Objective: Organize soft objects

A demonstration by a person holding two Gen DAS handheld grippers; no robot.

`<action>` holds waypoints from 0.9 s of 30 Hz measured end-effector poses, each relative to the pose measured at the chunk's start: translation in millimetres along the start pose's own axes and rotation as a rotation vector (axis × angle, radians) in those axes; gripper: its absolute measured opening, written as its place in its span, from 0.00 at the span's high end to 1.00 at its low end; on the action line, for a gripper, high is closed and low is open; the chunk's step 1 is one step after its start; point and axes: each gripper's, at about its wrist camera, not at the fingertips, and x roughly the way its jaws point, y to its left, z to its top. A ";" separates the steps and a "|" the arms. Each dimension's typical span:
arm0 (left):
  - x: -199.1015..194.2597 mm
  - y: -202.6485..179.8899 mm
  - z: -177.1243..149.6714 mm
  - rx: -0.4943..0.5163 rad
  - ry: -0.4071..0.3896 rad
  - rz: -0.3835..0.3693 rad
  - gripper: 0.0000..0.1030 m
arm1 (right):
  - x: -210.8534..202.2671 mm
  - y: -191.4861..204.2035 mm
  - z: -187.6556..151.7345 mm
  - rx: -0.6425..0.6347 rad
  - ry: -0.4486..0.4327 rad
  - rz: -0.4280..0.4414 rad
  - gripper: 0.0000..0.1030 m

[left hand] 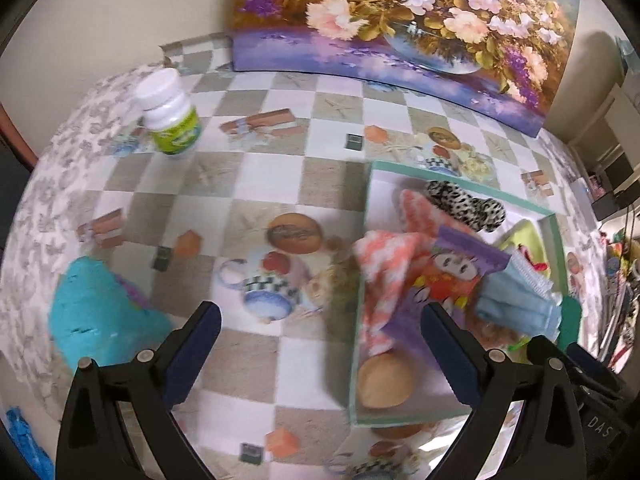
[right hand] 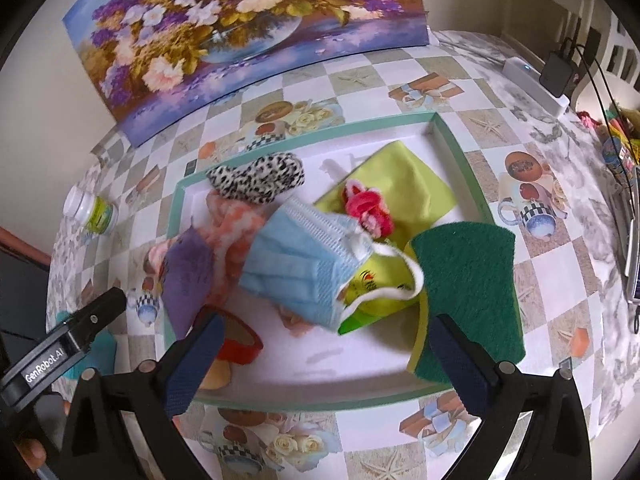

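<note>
A shallow white tray with a mint rim holds soft things: a blue face mask, a green sponge, a leopard-print scrunchie, a pink-and-white fuzzy cloth, a purple cartoon cloth, a lime cloth and a pink scrunchie. A teal cloth lies on the table left of the tray. My left gripper is open above the tray's left edge. My right gripper is open and empty over the tray's front.
A white pill bottle with a green label lies at the table's far left. A flower painting leans on the wall behind. A round tan pad lies in the tray's near corner. A power strip sits far right.
</note>
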 end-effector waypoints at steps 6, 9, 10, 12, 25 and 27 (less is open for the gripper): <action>-21.2 17.8 -15.2 -0.020 -0.034 0.058 0.03 | -9.3 13.0 -17.1 -0.051 -0.014 -0.020 0.00; -27.5 25.5 -25.9 -0.033 -0.029 0.069 0.03 | -14.1 19.7 -26.2 -0.079 -0.025 -0.023 0.00; -29.3 27.8 -29.8 -0.035 -0.026 0.076 0.03 | -15.7 21.7 -29.1 -0.086 -0.029 -0.024 0.00; -33.2 32.0 -37.0 -0.038 -0.026 0.098 0.03 | -19.8 25.8 -35.5 -0.101 -0.040 -0.025 0.00; -49.9 51.4 -75.9 -0.048 -0.051 0.190 0.03 | -38.1 38.7 -65.4 -0.151 -0.094 -0.025 0.00; -51.7 51.8 -80.6 -0.044 -0.057 0.191 0.03 | -41.5 38.9 -67.9 -0.151 -0.105 -0.025 0.00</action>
